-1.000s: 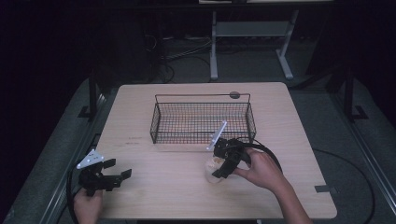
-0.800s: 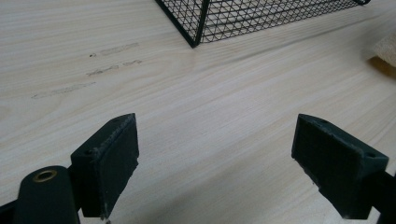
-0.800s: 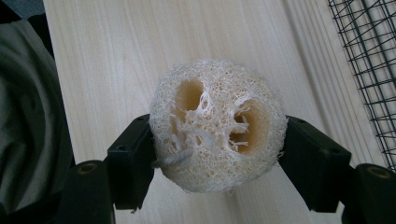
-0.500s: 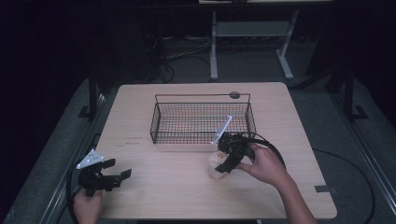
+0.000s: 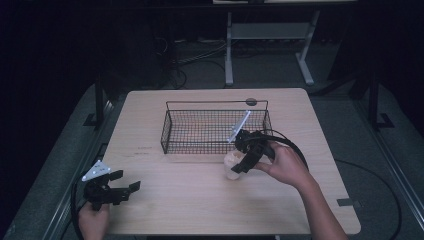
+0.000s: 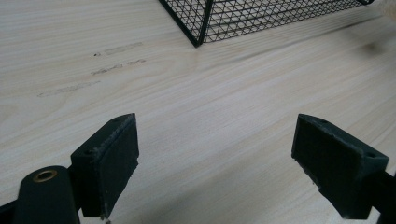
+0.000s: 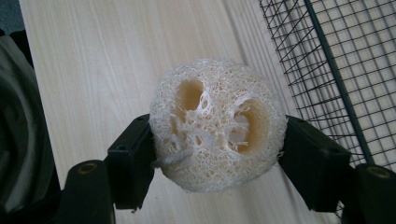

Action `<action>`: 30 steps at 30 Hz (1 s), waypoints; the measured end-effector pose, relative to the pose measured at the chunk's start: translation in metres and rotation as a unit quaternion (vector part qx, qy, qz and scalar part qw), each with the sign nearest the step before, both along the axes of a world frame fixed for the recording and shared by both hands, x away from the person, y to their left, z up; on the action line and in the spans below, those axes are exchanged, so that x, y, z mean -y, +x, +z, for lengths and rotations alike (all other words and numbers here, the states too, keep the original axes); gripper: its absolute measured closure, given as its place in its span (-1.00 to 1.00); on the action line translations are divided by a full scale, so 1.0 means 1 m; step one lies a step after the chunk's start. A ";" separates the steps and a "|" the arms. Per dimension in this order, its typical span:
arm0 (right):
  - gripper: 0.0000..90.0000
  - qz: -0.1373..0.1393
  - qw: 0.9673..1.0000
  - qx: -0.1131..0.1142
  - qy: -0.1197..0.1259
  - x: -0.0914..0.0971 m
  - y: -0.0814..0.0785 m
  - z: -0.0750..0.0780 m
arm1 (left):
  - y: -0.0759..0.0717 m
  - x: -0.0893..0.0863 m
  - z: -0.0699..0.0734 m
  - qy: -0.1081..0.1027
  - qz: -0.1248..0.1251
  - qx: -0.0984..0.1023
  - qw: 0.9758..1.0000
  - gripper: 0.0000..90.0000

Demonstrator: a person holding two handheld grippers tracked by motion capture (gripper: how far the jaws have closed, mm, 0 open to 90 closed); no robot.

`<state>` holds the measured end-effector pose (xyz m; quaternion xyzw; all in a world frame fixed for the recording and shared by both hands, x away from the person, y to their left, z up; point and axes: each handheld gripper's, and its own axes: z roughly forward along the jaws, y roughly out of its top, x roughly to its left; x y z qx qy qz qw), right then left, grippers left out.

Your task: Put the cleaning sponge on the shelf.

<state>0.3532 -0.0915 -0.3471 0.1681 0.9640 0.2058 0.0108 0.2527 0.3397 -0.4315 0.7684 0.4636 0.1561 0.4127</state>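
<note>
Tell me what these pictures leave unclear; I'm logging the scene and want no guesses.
- Loofah: its far end is hidden behind its own bulk in the right gripper view; small and half covered by the right gripper in the high view.
- Basket: cut off by the frame edges in both gripper views.
- Dark round thing: too small to identify.

cream loofah (image 7: 217,126) | black mesh basket (image 5: 215,131) | pale woodgrain table (image 5: 200,205)

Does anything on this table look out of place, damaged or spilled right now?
Nothing stands out. The wire basket sits square and upright on the table, the loofah piece is whole and clamped in the right gripper beside the basket, and the left gripper is open over bare wood.
</note>
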 end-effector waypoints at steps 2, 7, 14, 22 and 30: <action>-0.33 0.000 1.000 0.001 -0.003 -0.001 0.002 0.003 | 0.000 0.000 0.000 0.000 0.000 0.000 1.000 -0.70; -0.33 0.002 1.000 0.006 -0.008 -0.005 0.009 0.012 | 0.000 -0.001 0.000 0.002 0.001 0.002 1.000 -0.70; -0.33 -0.001 1.000 0.012 -0.009 -0.008 0.018 0.023 | 0.000 -0.001 0.000 0.004 0.001 0.001 1.000 -0.70; -0.33 -0.005 1.000 0.018 -0.007 -0.012 0.029 0.034 | 0.000 0.000 0.000 0.005 0.001 0.001 1.000 -0.70; -0.33 -0.017 1.000 0.024 -0.006 -0.013 0.040 0.041 | 0.000 0.001 0.000 0.007 0.000 0.002 1.000 -0.70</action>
